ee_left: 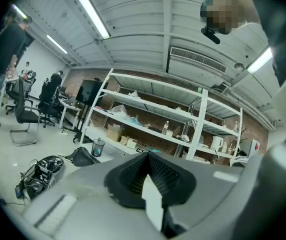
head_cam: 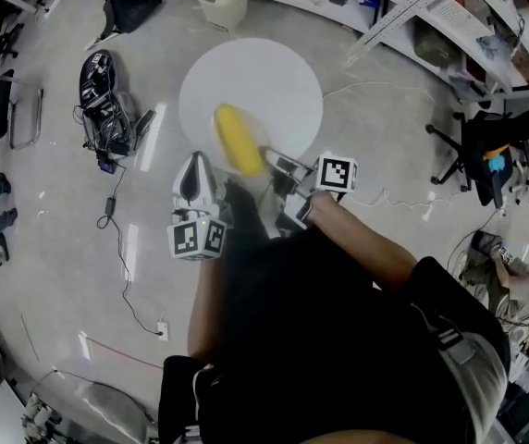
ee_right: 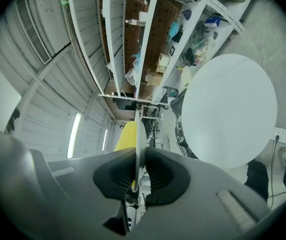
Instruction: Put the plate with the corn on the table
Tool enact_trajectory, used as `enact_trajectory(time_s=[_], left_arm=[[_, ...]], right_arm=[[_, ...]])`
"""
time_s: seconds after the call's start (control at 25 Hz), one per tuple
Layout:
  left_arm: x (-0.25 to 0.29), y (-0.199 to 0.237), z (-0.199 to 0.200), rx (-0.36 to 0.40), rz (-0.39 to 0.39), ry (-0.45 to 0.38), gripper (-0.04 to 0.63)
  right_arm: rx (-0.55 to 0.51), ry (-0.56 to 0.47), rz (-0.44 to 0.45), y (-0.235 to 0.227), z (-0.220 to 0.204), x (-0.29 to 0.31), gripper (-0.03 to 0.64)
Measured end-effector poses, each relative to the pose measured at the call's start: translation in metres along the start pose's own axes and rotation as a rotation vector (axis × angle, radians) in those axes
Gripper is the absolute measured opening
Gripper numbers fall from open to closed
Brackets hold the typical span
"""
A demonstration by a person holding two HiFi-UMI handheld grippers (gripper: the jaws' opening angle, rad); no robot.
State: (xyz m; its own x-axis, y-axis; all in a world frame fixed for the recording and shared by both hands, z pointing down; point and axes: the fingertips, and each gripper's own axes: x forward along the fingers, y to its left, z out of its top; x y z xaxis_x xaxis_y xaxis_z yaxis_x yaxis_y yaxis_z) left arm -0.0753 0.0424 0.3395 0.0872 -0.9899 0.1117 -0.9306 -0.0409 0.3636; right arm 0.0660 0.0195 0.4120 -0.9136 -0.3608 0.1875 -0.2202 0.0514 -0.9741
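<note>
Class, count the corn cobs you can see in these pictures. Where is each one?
1. The corn lies on the plate, held up over the round table. No other shows, though the cluttered shelves could hide more.

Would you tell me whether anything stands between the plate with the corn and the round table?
Nothing visible does: the round table is bare, and the plate, in the right gripper, hangs over it.
</note>
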Motion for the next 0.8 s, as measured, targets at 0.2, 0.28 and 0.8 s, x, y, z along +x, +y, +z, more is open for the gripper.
enact_trajectory(time_s=[0.2, 0.28, 0.8], left_arm=[[0.01, 0.013, -0.002, -0.007, 0.002, -0.001, 0.003], [0.014, 0.018, -0.002, -0.011, 0.003, 0.002, 0.003], [0.043, 0.041, -0.005, -0.022, -0.002, 0.02, 0.003]], right_arm=[[-0.011, 0.003, -0.004, -0.007, 0.001, 0.013, 0.041], [-0.019, 0.002, 0.002, -0.009, 0.003, 0.019, 0.041], [-0.002, -0.022, 0.006, -0.025, 0.021, 0.049, 0.041]])
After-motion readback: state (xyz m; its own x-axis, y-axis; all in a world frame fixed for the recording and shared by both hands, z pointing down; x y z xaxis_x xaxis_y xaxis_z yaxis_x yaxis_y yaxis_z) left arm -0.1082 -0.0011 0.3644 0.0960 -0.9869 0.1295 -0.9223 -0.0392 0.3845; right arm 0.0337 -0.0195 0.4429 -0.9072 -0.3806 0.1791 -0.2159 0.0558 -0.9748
